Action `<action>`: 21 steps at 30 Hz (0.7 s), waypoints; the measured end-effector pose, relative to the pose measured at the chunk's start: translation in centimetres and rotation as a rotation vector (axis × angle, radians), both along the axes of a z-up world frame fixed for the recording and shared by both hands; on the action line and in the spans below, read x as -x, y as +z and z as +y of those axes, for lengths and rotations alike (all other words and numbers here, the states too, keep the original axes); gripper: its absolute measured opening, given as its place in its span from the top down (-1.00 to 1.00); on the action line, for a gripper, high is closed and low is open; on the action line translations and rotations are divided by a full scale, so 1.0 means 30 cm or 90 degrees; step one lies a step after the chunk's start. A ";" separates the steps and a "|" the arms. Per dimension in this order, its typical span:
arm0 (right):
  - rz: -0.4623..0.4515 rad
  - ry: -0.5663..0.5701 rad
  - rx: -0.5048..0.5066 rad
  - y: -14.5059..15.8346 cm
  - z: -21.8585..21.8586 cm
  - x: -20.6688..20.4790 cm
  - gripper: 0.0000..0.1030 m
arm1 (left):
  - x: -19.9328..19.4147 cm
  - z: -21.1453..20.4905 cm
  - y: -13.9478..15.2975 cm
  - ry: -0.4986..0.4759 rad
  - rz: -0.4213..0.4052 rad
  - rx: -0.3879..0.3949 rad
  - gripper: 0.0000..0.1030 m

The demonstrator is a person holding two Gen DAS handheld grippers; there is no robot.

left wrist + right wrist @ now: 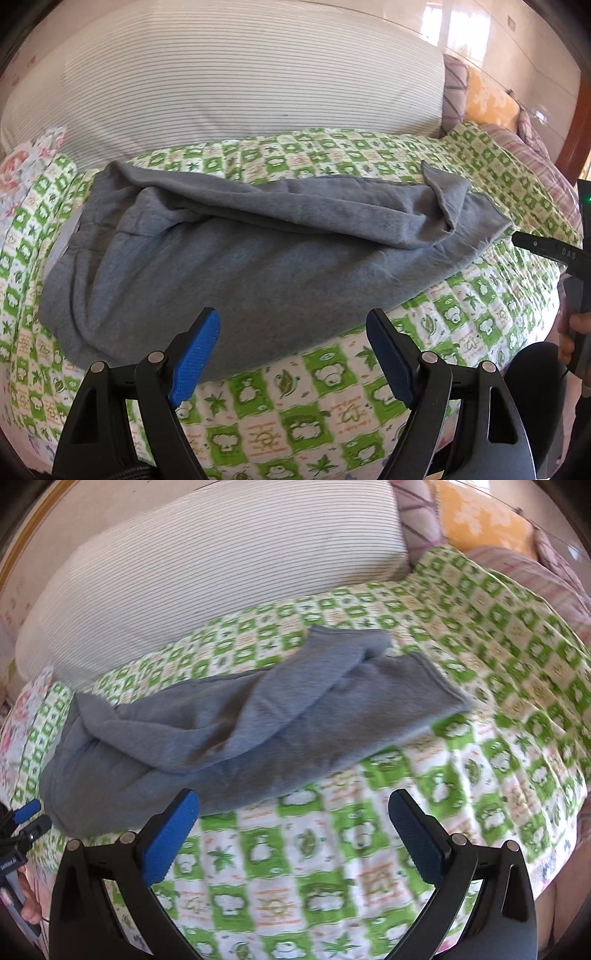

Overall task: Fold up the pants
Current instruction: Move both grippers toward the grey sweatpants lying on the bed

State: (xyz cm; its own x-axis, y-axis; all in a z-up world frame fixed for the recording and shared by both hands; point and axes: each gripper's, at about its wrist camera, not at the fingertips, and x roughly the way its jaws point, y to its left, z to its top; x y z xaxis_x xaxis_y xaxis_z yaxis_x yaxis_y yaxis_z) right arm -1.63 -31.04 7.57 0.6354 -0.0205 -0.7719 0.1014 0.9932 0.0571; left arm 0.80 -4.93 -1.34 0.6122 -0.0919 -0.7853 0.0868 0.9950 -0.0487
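Grey pants (236, 258) lie rumpled on the green patterned quilt (303, 410), waist at the left, legs running right, one leg loosely folded over the other. They also show in the right wrist view (229, 734), with the leg ends at the right. My left gripper (293, 332) is open and empty, just in front of the pants' near edge. My right gripper (295, 814) is open and empty, above the quilt in front of the legs. The right gripper also shows at the right edge of the left wrist view (517, 238).
A large striped white pillow (229, 85) lies behind the pants. An orange cushion (487, 99) and a pink plaid blanket (535, 158) lie at the far right. A floral cloth (26, 162) sits at the left edge of the bed.
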 end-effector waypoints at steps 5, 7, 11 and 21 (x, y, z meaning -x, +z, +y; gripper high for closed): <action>0.003 -0.054 -0.013 -0.021 -0.104 -0.005 -0.99 | -0.022 -0.043 -0.026 -0.020 0.010 -0.007 -0.59; 0.011 -0.077 -0.029 -0.037 -0.149 -0.012 -0.99 | -0.034 -0.061 -0.040 -0.027 0.017 -0.009 -0.59; 0.014 -0.099 -0.023 -0.044 -0.202 -0.026 -0.99 | -0.056 -0.097 -0.063 -0.043 0.030 -0.012 -0.59; 0.042 -0.153 -0.030 -0.093 -0.316 -0.100 -0.99 | -0.098 -0.211 -0.127 -0.118 0.053 -0.031 -0.59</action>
